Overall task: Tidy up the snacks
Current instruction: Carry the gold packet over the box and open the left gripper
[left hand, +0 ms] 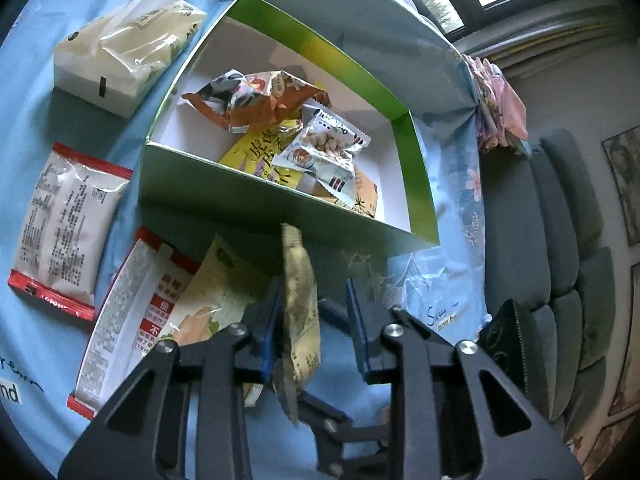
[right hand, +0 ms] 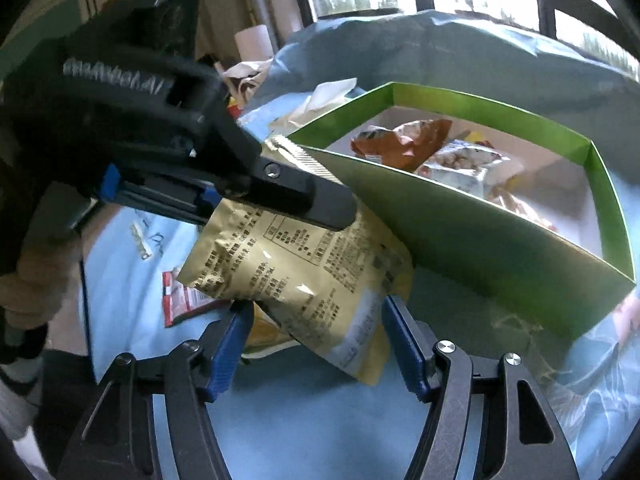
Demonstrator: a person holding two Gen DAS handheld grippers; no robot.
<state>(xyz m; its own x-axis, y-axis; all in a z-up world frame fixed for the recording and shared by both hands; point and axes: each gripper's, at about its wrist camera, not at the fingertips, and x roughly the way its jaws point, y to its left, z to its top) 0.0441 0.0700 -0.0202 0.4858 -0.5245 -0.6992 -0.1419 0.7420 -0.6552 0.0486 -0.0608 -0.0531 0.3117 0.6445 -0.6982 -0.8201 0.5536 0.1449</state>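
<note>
A tan snack packet (left hand: 300, 312) hangs off the table, edge-on between the fingers of my left gripper (left hand: 314, 284), which is shut on its upper part. In the right wrist view one left finger (right hand: 296, 196) lies across the packet (right hand: 304, 264) just in front of the box's near wall. My right gripper (right hand: 316, 306) is open; the packet's lower end sits between its blue pads without being pressed. The green box (left hand: 240, 200) (right hand: 460, 240) holds an orange packet (left hand: 256, 100), a nut packet (left hand: 324, 148) and a yellow one (left hand: 264, 156).
On the blue cloth left of the box lie a red-edged white packet (left hand: 60, 224), a second one (left hand: 120, 320) and a pale packet (left hand: 216, 292). A tissue pack (left hand: 128, 48) sits at the back left. A grey sofa (left hand: 560, 240) stands to the right. A hand (right hand: 36, 280) holds the left gripper.
</note>
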